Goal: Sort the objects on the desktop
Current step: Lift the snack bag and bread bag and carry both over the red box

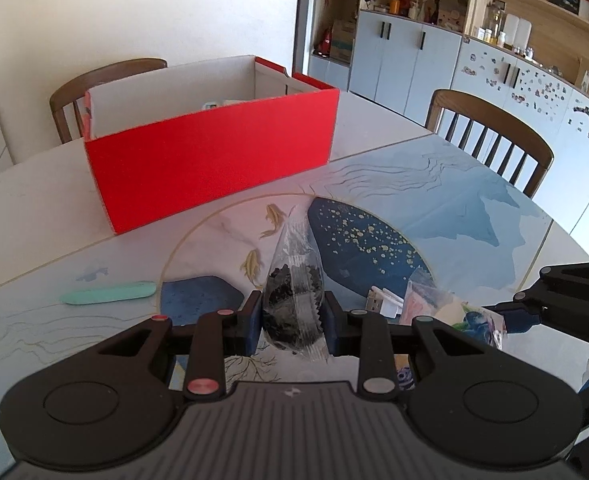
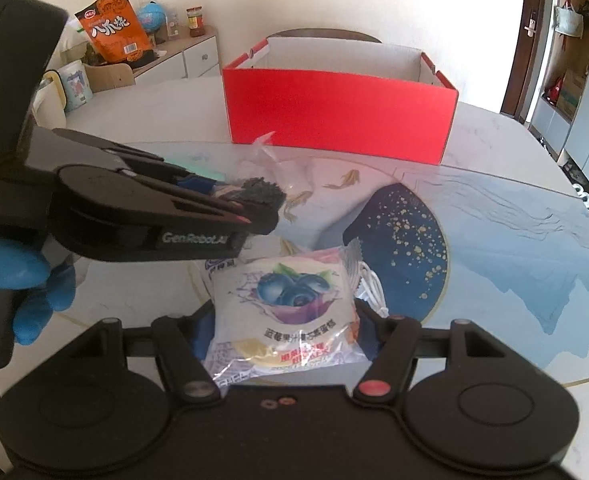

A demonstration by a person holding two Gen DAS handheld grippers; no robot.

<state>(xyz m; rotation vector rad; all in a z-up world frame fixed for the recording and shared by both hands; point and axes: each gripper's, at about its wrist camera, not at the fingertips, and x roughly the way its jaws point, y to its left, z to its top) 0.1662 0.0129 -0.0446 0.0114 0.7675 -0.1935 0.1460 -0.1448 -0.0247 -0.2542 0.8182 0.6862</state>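
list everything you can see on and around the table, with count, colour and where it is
red box: one, red outside, white inside, open top, far side of the table
clear bag of dark pieces: one, transparent with black contents, clamped in the left gripper
blueberry snack packet: one, white with blue berries, between the right gripper's fingers
mint green object: one, lying flat on the table, left of the mat
white cable and plug: one, on the mat beside the packet
table mat: one, blue and white with gold fish
chairs: two, brown wood, beyond the table
orange snack bag: one, on the side cabinet
left gripper: black, shut
right gripper: black, gripping
gloved hand: blue
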